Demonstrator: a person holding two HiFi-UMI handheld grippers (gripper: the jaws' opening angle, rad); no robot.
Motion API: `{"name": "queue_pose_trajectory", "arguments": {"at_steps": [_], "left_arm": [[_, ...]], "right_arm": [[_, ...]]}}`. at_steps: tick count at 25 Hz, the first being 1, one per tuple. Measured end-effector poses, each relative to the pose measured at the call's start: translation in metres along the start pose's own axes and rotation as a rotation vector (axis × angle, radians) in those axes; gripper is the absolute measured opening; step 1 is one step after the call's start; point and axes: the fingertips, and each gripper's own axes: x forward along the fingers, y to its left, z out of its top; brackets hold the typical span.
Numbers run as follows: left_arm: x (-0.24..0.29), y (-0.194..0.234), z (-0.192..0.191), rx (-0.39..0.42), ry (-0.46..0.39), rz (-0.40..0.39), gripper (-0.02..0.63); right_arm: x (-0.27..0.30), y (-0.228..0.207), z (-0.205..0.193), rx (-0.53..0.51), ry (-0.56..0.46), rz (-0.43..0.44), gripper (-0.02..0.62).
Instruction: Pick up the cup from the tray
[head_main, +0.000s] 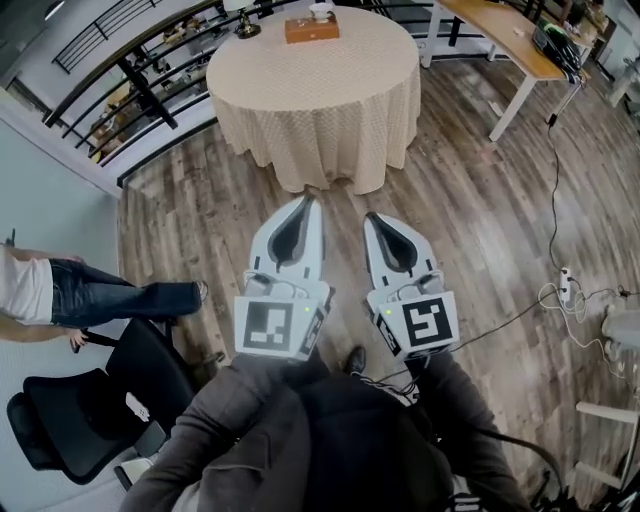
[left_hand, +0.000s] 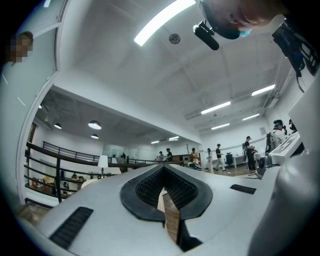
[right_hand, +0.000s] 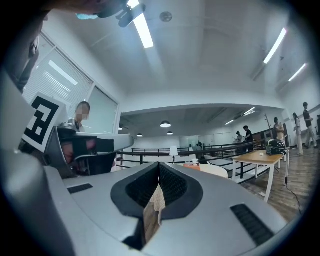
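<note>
Table (head_main: 312, 100) top-centre with tray (head_main: 300, 32) and cup (head_main: 321, 11); left gripper (head_main: 307, 203), right gripper (head_main: 372, 219) both closed, empty, so I'd approach, open one early.

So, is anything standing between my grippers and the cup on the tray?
Nothing visible does. Only bare floor lies between the left gripper, the right gripper and the round table. The cup sits on the tray at the table's far side, and the lamp stands to its left.
</note>
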Motion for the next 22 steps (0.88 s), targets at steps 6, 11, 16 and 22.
{"name": "queue_pose_trajectory", "arguments": {"at_steps": [6,11,16,22], "left_arm": [[0.019,0.023,-0.005,-0.002,0.003,0.046,0.005],[0.054,0.052,-0.035,-0.013,0.036,0.037,0.005],[0.119,0.102,-0.055,-0.052,0.034,0.013,0.005],[0.187,0.165,-0.061,-0.079,0.038,0.000,0.005]], "right_arm": [[0.026,-0.017,0.000,0.005,0.005,0.004,0.006],[0.076,-0.025,-0.021,0.016,0.039,0.021,0.006],[0.155,-0.046,-0.036,0.030,0.051,0.005,0.006],[0.252,-0.060,-0.037,0.044,0.060,-0.003,0.006]]}}
